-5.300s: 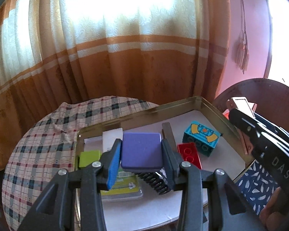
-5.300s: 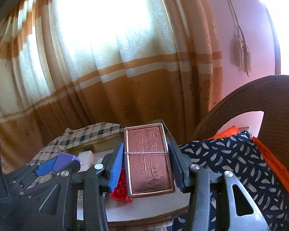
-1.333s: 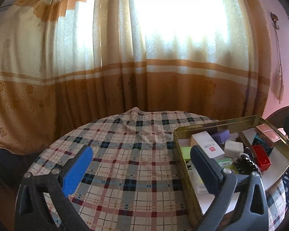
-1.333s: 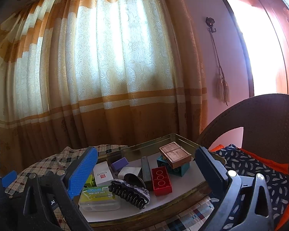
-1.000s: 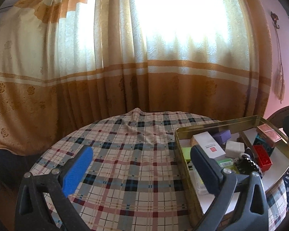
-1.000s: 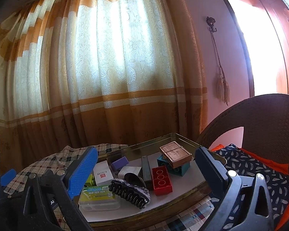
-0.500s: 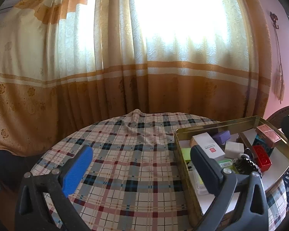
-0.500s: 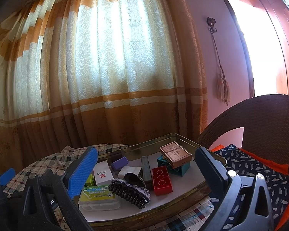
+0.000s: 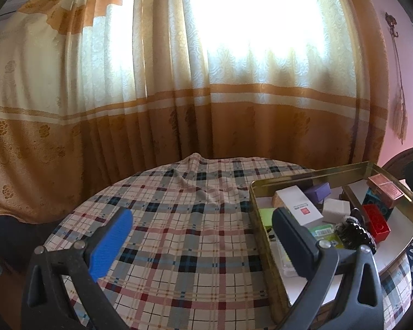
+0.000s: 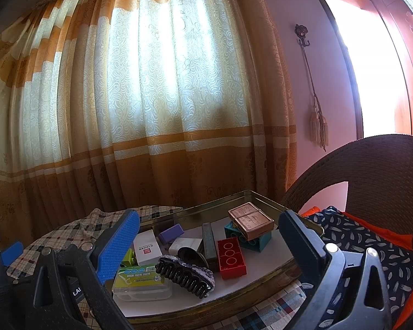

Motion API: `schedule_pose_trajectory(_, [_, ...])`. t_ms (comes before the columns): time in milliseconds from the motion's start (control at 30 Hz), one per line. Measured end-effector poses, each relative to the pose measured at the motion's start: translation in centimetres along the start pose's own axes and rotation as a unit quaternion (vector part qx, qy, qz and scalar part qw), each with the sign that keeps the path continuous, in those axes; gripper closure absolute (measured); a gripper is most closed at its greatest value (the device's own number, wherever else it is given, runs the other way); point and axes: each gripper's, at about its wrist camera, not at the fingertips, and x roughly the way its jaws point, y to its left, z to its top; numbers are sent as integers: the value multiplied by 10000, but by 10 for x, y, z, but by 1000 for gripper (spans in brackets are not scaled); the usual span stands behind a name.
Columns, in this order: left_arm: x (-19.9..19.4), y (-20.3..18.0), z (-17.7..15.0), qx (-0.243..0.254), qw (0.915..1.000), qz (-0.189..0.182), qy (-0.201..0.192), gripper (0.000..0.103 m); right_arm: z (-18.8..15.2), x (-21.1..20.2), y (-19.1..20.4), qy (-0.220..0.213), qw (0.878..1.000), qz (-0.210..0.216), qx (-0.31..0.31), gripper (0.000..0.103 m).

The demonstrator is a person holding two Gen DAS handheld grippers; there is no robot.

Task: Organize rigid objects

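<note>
Both the left gripper (image 9: 198,236) and the right gripper (image 10: 209,233) have their jaws spread wide and hold nothing. The rigid objects all lie inside the shallow gold metal tray (image 10: 264,198) on the plaid-clothed tabletop (image 9: 179,220), directly ahead of and between the right jaws but off beyond the right-hand finger of the left jaws. The right hand is judged nearer, and the red studded brick (image 10: 230,255) lies with its long axis running away from those jaws.

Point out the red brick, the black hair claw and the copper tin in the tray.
red brick (image 10: 231,255), right wrist view, studded top face.
black hair claw (image 10: 185,275), right wrist view, row of teeth.
copper tin (image 10: 250,220), right wrist view, embossed lid.
</note>
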Motion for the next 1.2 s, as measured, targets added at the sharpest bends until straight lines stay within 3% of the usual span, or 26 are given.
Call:
schedule_pose_trajectory(900, [2, 0, -2, 19, 10000, -33, 48, 0, 0, 0, 0, 2, 10000, 3, -2, 1])
schedule_pose_trajectory(1200, [7, -2, -4, 38, 9996, -237, 174, 0, 0, 0, 0, 4, 10000, 2, -5, 1])
